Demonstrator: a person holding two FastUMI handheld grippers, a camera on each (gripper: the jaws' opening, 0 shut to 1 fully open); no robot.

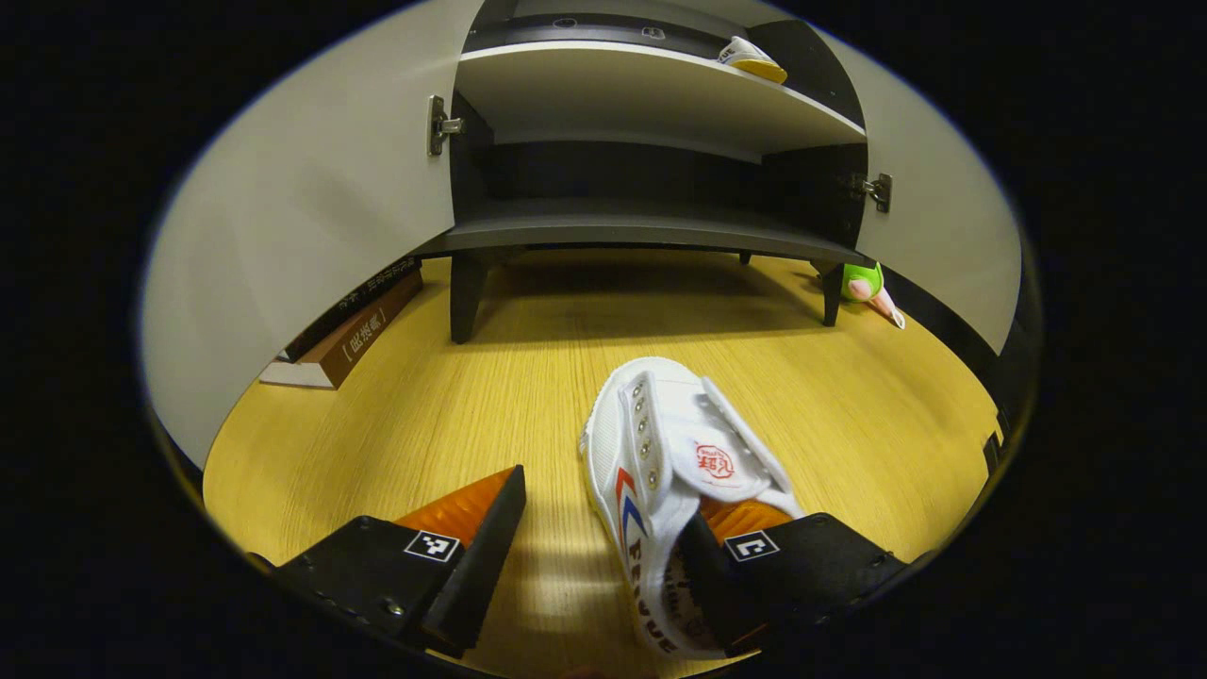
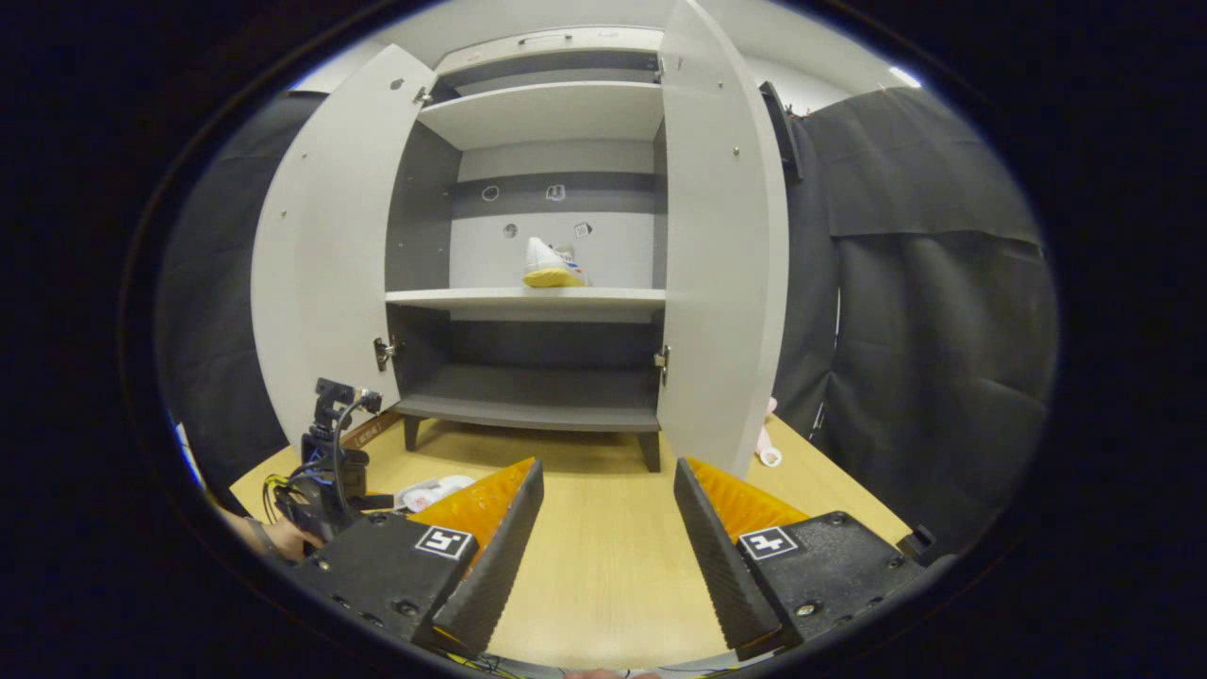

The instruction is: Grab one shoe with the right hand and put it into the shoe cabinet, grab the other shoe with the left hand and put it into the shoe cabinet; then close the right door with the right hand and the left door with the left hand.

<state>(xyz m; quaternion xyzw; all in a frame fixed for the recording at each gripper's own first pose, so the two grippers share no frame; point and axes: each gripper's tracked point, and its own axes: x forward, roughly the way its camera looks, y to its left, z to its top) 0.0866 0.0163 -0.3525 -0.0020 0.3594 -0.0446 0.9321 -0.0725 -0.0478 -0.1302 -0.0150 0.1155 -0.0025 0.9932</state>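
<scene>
Flanking cabinet point(image 1: 651, 231): book point(image 1: 363, 330) left, green toy point(image 1: 863, 281) rt.

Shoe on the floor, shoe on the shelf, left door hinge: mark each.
Floor shoe point(image 1: 702, 453), left gripper view, on its tongue.
Shelf shoe point(image 2: 552, 265), right gripper view, on its side.
Left door hinge point(image 1: 439, 124), left gripper view, on the metal plate.

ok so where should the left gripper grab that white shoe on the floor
Grip the white shoe across its side wall at the heel end. It lies toe toward the shoe cabinet with the opening up, so come from behind: one finger inside the opening, the other outside.
</scene>
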